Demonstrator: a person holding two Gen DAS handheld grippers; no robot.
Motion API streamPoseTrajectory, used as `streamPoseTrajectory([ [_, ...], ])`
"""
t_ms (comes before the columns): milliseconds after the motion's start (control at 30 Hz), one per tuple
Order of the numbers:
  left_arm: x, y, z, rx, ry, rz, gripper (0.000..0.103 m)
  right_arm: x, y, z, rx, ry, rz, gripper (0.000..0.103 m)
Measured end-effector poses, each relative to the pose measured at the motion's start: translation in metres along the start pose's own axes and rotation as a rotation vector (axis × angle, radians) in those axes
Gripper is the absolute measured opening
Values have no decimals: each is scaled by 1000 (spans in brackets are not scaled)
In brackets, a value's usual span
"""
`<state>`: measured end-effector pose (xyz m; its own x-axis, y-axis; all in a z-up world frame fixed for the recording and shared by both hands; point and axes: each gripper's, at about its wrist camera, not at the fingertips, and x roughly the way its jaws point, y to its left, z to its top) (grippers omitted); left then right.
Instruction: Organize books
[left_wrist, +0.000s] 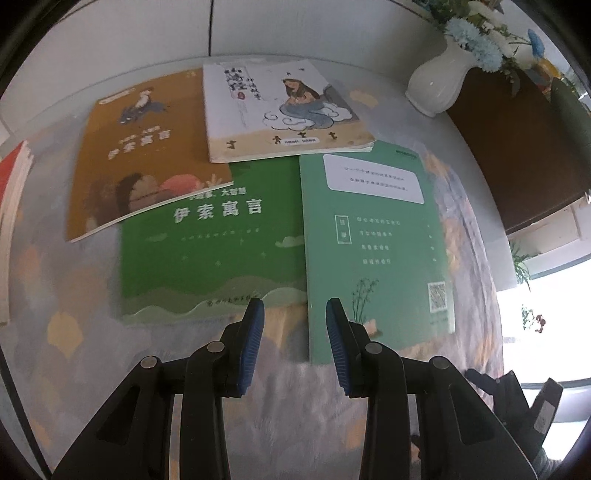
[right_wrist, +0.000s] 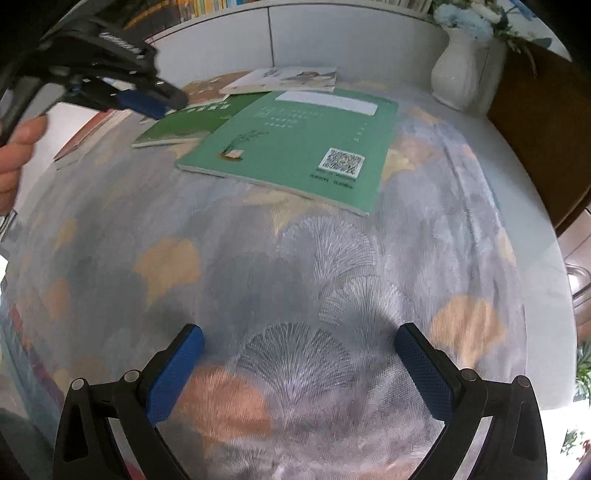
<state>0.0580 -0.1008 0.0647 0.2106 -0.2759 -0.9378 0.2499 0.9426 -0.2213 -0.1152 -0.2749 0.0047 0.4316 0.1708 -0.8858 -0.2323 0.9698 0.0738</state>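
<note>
Four books lie overlapping on the patterned tablecloth (left_wrist: 66, 295). A brown book (left_wrist: 147, 147) and a white illustrated book (left_wrist: 280, 110) rest partly on a dark green book (left_wrist: 214, 243). A light green book (left_wrist: 373, 251) lies back cover up to the right. My left gripper (left_wrist: 294, 314) hovers above the near edges of the two green books, its jaws narrowly open with nothing between them. From the right wrist view, the left gripper (right_wrist: 162, 101) is held by a hand (right_wrist: 18, 147) over the dark green book (right_wrist: 184, 122). My right gripper (right_wrist: 300, 332) is wide open over bare cloth, short of the light green book (right_wrist: 303, 140).
A white vase (left_wrist: 439, 81) with blue and white flowers stands at the back right, beside a dark wooden panel (left_wrist: 524, 147). A stack of red-covered books (left_wrist: 14, 192) lies at the left edge. A white wall (left_wrist: 295, 29) runs behind the table.
</note>
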Motion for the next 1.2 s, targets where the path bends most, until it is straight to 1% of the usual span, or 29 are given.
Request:
streamPoseTrajectory([
  [33,3,0,2,3,5,2,32,1,-2,2,-7,2,4,103],
  [100,10,0,6,10,17,-1,32,-1,-1,3,-37,40,-9,103],
  [167,15,1,11,10,18,-8,32,-3,-7,11,-21,83,-70,103],
  [200,18,1,14,6,18,-19,32,-7,-14,17,-5,64,-95,103],
  [233,21,2,16,2,19,-30,32,-11,-21,25,16,36,-101,103],
  [267,26,2,19,-6,16,-52,32,-15,-31,34,48,8,-93,103],
  [367,33,-2,24,-1,16,-79,32,-15,-69,73,194,-60,-26,102],
  [433,36,-5,26,10,11,-82,32,-8,-82,92,243,-87,18,93],
  [467,37,-6,27,14,8,-87,32,-2,-86,100,249,-92,33,85],
  [500,38,-7,28,15,6,-102,32,10,-88,111,240,-79,25,78],
  [533,39,-7,29,14,6,-107,32,17,-89,115,237,-67,22,74],
  [567,39,-7,31,10,1,-113,32,29,-91,121,242,-45,38,61],
  [600,40,-7,33,11,2,-119,32,36,-93,123,262,-30,62,54],
  [633,41,-8,33,13,2,-125,32,43,-96,127,282,-24,73,54],
  [700,41,-11,34,30,-3,-122,32,46,-99,132,310,-44,85,54],
  [800,42,-17,33,60,-12,-110,32,51,-91,136,303,-37,134,54],
  [867,42,-17,31,65,-9,-119,32,52,-88,137,291,-37,120,54],
  [967,41,-21,22,75,17,-148,32,47,-90,130,301,-31,137,54],
  [1033,40,-27,12,98,29,-149,32,41,-94,122,313,-18,154,54],
  [1167,38,-44,-21,150,75,-157,32,25,-96,91,323,17,178,54],
  [1200,37,-49,-32,160,85,-164,32,18,-96,78,327,29,188,54],
])
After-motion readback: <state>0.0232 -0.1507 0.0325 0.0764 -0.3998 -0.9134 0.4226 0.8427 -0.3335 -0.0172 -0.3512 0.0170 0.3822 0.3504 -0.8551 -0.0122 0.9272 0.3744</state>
